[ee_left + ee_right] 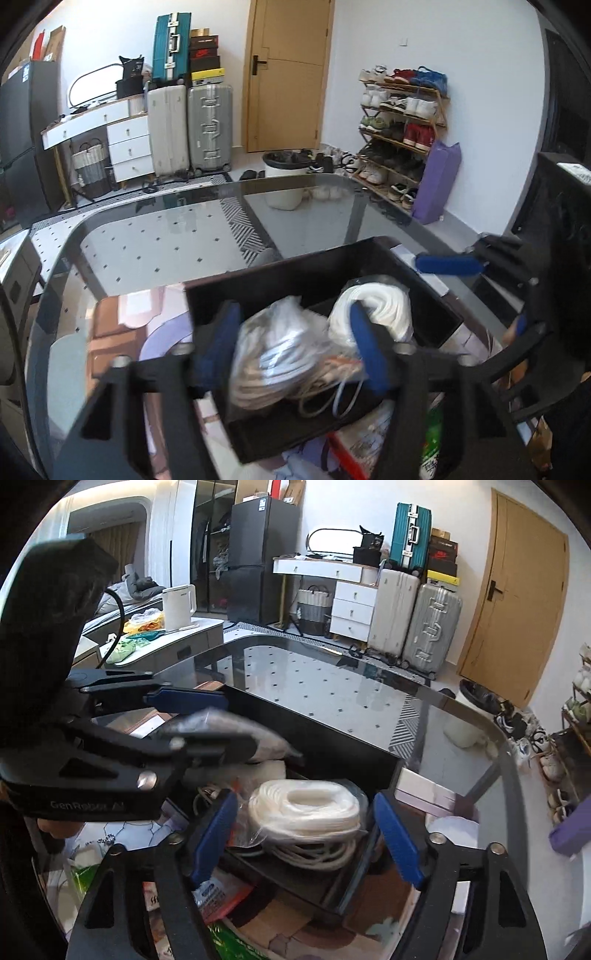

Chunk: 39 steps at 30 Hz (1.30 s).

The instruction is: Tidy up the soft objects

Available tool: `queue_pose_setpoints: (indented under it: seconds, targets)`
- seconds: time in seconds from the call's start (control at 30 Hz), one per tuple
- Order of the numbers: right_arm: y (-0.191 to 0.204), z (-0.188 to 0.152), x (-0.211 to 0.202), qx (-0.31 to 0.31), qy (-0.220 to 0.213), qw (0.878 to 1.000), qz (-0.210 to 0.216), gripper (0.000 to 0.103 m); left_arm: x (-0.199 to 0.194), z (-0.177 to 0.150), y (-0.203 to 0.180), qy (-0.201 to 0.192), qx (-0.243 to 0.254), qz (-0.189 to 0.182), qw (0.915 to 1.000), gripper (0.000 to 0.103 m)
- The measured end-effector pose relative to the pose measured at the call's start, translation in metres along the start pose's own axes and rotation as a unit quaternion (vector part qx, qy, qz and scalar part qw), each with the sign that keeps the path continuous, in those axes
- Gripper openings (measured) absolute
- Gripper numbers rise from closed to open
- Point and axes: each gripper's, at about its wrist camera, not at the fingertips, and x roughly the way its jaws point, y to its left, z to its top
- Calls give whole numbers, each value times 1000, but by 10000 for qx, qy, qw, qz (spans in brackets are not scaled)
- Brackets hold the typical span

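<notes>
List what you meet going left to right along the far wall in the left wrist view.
Black fridge → white dresser → white suitcase → silver suitcase → door → shoe rack → purple bag.

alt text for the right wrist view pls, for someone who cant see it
The open right gripper hovers over a white cord coil in a black bin on a glass table. At left, the left gripper straddles a clear bag.
</notes>
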Motion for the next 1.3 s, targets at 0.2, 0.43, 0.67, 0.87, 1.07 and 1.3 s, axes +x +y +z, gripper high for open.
queue_pose_setpoints:
  seconds: [0.2,0.43,0.67,0.87,1.07,1.3]
  targets:
    - [-13,-13,-20,304,-81,9995,-62,92,-23,-8,-1,-191,87,142,9997,103]
    - [-33,-32,-35,1089,-76,9940,76,102,-43,-20,1,-193,-37,252,9995,103]
    - [-21,-59,-48,1176,126,9928,160,102,-58,-38,-1,-111,-218,321,9992,103]
    - [-13,-73,-55,1183,274,9925,142,102,-65,-55,-7,14,-200,406,9990,103]
    - [-8,-76,-60,1128,416,9926,190,102,-70,-67,-11,178,-230,389,9988,103]
    - [8,-80,-46,984,757,9913,440,102,-69,-77,-20,445,-125,376,9982,103]
